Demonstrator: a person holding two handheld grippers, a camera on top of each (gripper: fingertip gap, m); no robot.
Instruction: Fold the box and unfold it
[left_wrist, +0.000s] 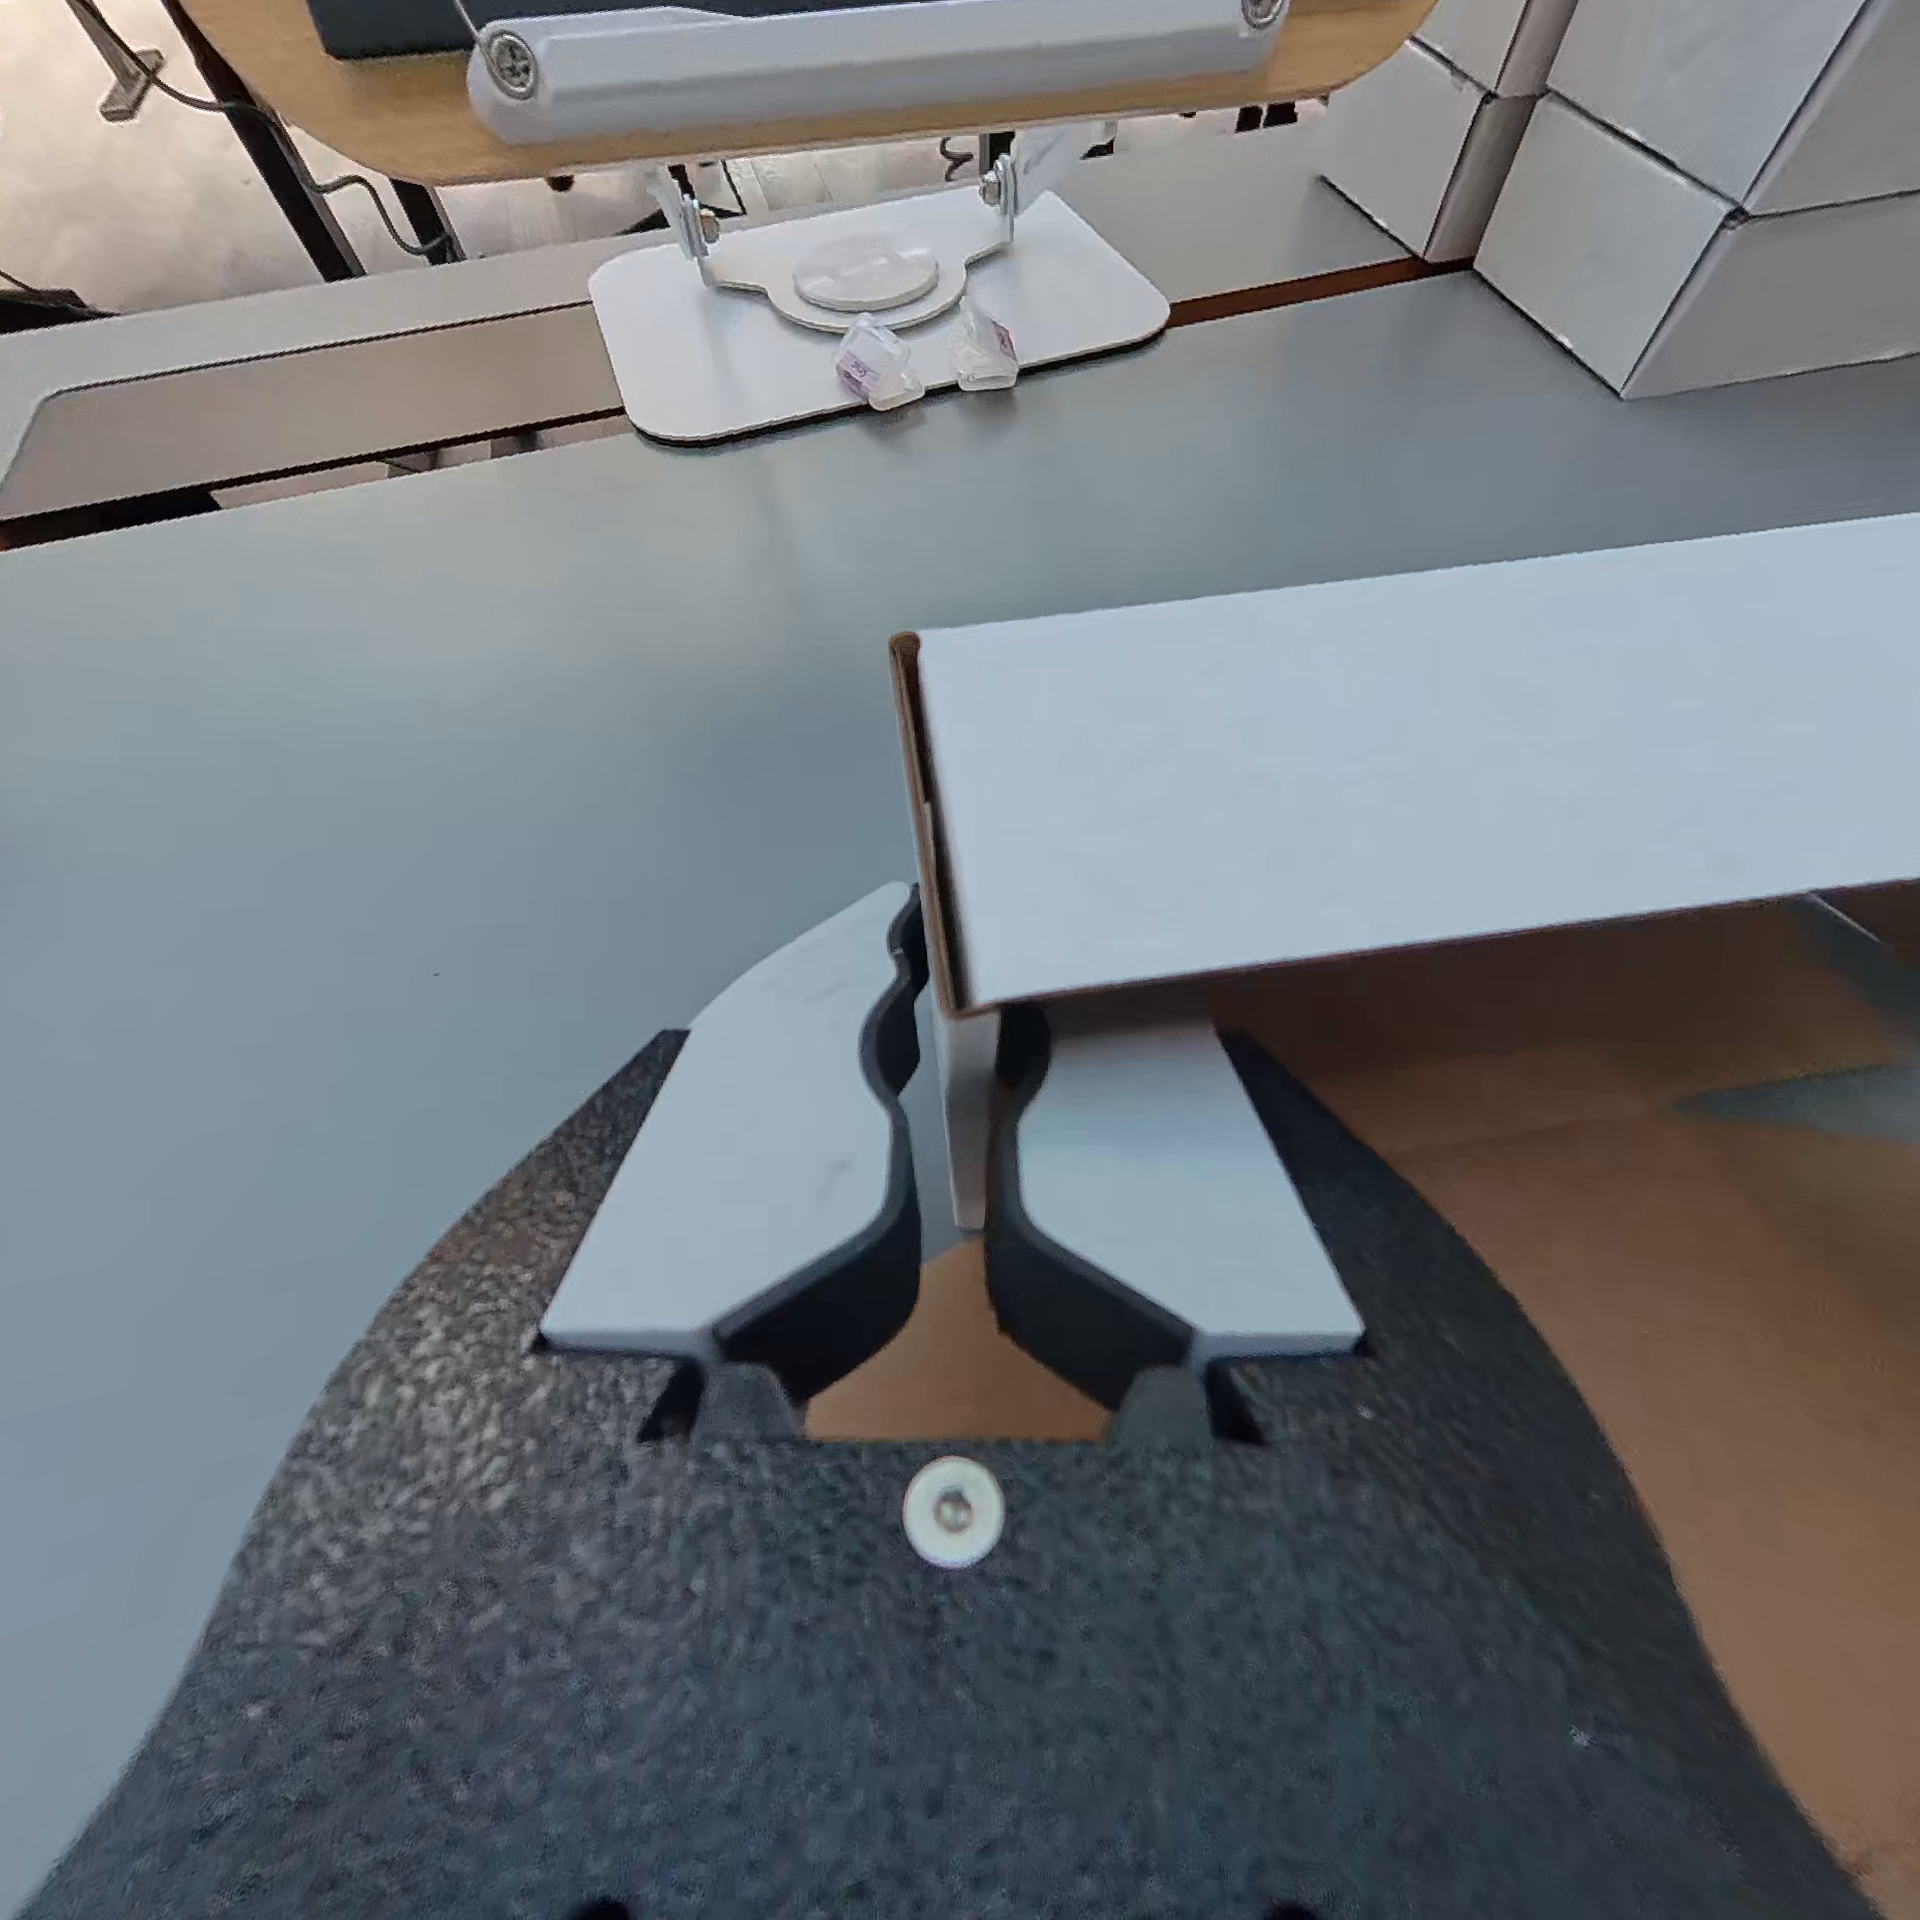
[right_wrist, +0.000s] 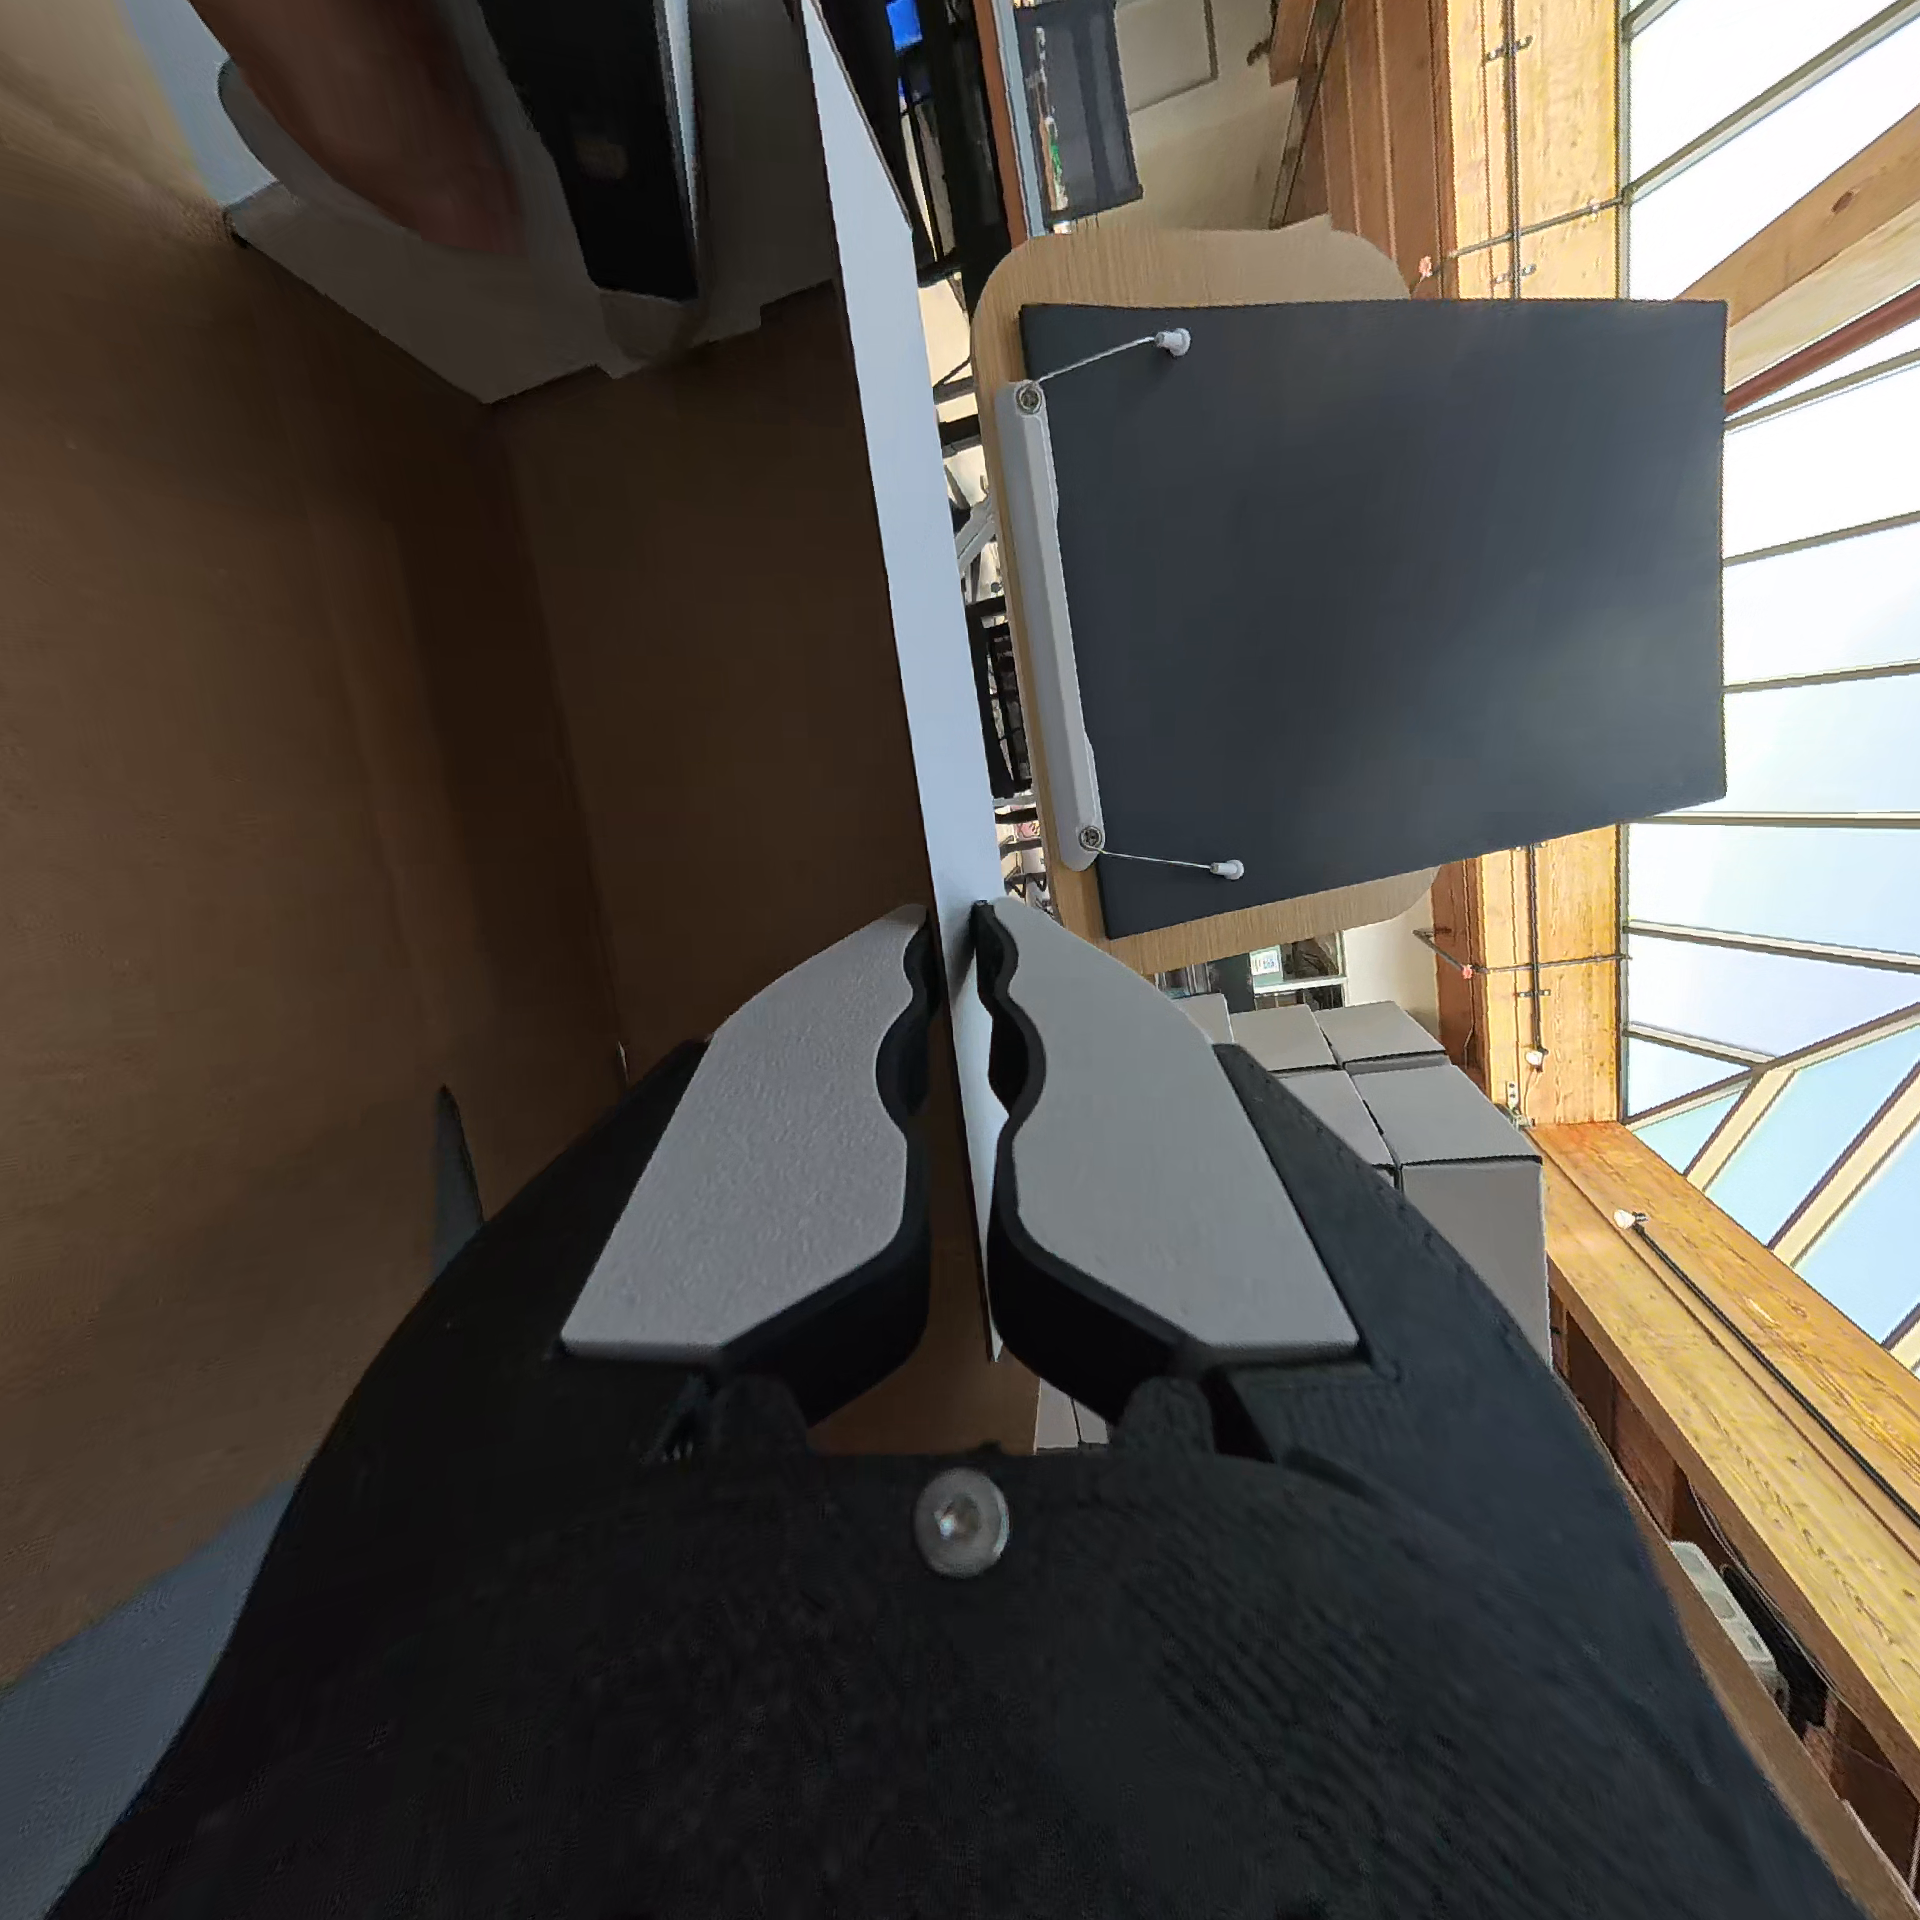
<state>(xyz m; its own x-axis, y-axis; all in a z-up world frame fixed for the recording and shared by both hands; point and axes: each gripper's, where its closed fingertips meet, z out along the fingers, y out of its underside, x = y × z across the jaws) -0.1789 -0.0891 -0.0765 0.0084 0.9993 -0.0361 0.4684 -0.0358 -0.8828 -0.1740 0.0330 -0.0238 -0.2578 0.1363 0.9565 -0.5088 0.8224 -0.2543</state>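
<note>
Left wrist view: box (left_wrist: 1403, 769) is seen centre-right, a side flap pinched by left gripper (left_wrist: 961, 1049). In right view, a wall is pinched by right gripper (right_wrist: 961, 997). Box judged partly formed; closing & unfolding left.

A grey table (left_wrist: 416, 727) fills the foreground, and on it stands a white stand (left_wrist: 883, 312) holding a wooden board (right_wrist: 1195, 270) with a dark panel (right_wrist: 1382, 613). Stacked white boxes (left_wrist: 1662, 208) sit at the far right. Bright daylight comes through large windows (right_wrist: 1787, 623) framed by wooden beams (right_wrist: 1538, 156).
</note>
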